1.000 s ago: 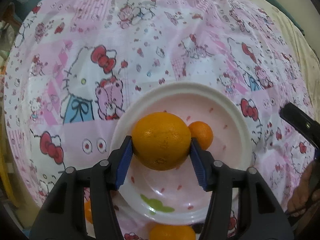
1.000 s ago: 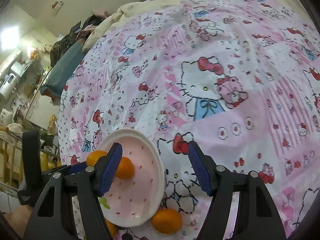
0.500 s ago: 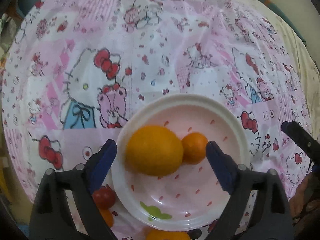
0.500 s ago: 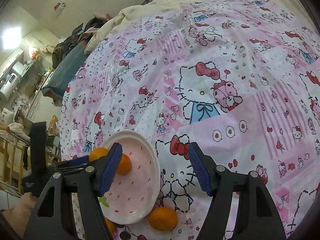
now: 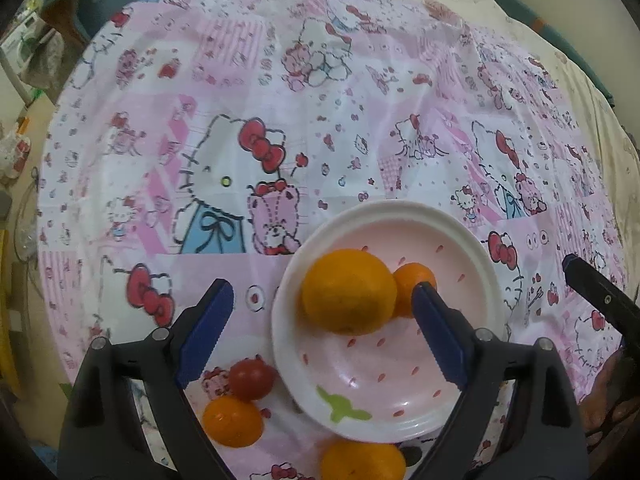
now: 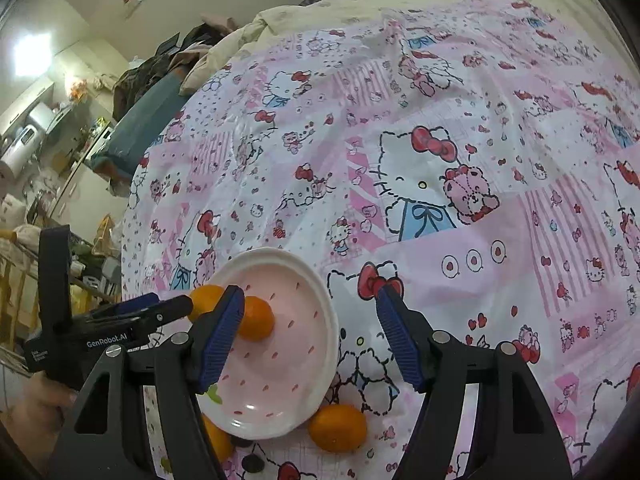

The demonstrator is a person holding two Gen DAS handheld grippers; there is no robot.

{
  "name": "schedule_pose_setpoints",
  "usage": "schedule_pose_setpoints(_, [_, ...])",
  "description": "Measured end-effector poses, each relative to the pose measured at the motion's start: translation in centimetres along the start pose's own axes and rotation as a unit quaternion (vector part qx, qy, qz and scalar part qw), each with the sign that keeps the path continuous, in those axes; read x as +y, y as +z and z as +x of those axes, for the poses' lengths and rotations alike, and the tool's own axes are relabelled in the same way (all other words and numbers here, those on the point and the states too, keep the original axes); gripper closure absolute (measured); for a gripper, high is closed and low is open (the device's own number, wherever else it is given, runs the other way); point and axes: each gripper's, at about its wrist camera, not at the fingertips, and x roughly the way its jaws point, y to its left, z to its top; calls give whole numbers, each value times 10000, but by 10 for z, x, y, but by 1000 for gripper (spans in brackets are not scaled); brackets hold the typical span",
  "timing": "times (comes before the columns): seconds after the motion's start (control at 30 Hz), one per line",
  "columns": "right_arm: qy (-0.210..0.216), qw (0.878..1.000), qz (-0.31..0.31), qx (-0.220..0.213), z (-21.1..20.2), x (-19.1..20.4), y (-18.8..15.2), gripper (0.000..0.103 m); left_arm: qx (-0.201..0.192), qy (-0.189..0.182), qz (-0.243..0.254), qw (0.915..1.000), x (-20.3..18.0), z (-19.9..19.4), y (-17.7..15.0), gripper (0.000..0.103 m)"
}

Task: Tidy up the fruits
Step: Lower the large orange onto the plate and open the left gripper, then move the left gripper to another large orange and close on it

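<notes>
while plate point(image 5: 472, 240) holds oranges point(image 5: 348, 292), tomato point(image 5: 251, 378) beside.

In the left wrist view, we see an orange point(image 5: 362, 460) cut off by the bottom edge, and the small orange point(image 5: 414, 286) in the plate point(image 5: 384, 216) is partly hidden behind the large orange point(image 5: 348, 290) and a tool pad. In the right wrist view, the large orange point(image 6: 204, 300) is mostly hidden. Clutter at far left is too blurred for us to identify.
</notes>
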Motion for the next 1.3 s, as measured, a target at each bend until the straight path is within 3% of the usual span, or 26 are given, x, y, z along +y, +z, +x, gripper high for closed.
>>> schedule_pose_setpoints(0.4, [-78,9997,-216,-2,-28,21,-31,32,-770,-3,73,9970,3,-75,-35,14])
schedule_pose_setpoints(0.53, [-155,9997,-149,-75,-42,22,-45,32,-731,-413,9,9965,6,-87,-47,14])
schedule_pose_setpoints(0.67, [-185,9997,-88,-161,-57,21,-60,32,-754,-260,202,9966,3,-92,-61,14])
schedule_pose_setpoints(1.0, [-229,9995,214,-90,-65,9,-84,32,-214,-309,105,9992,9,-78,-109,14])
schedule_pose_setpoints(1.17, [-284,9991,301,-60,-62,5,-86,32,446,-372,201,9981,-2,-52,-132,14])
schedule_pose_setpoints(1.3, [-254,9990,353,-72,-62,4,-85,32,677,-461,173,9965,-9,-38,-140,15])
